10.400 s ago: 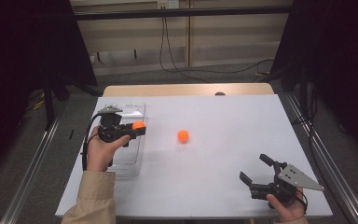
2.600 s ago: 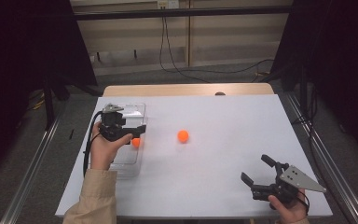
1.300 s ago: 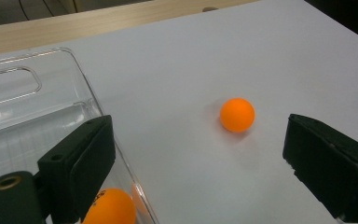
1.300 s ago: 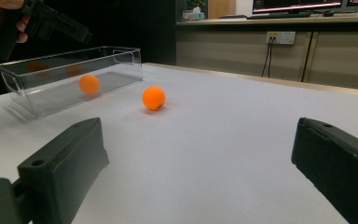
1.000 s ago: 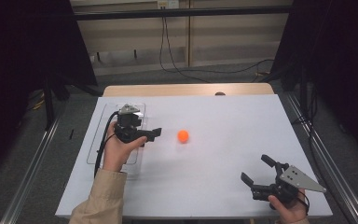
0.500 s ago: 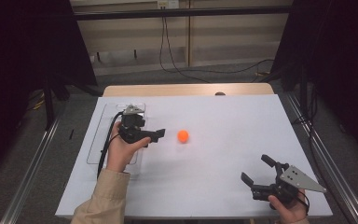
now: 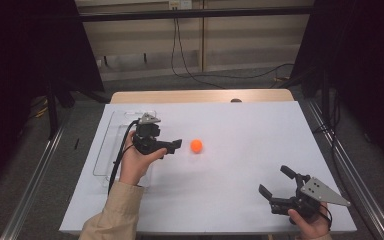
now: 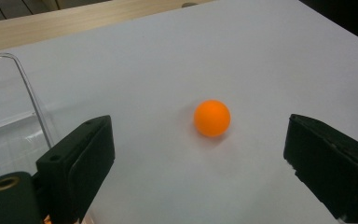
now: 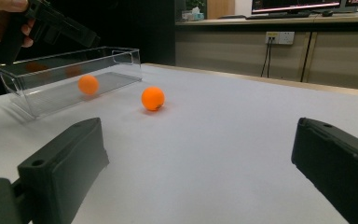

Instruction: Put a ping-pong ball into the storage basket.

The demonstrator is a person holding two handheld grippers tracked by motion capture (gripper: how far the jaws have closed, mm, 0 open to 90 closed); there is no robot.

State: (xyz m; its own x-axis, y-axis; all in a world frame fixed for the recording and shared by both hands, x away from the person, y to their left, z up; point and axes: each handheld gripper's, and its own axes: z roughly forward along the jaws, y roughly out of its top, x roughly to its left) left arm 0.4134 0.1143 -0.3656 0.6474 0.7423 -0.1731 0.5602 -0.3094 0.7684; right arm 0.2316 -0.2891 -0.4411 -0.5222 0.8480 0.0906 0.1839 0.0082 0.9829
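Left gripper (image 7: 172,146) hangs just short of the orange ball (image 7: 196,145), jaws spread wide and nothing between them. From the left gripper view the ball (image 8: 212,117) sits on the white table (image 8: 270,56) ahead of the two black jaws, in line with the gap, clear of both pads. Beside that hand stands the clear plastic box (image 7: 111,145), and the right gripper view shows a second orange ball (image 9: 88,85) lying inside it. Over at the near right corner, the right gripper (image 7: 278,187) rests low by the table edge, jaws wide apart too, empty, well away from the ball on the open table.
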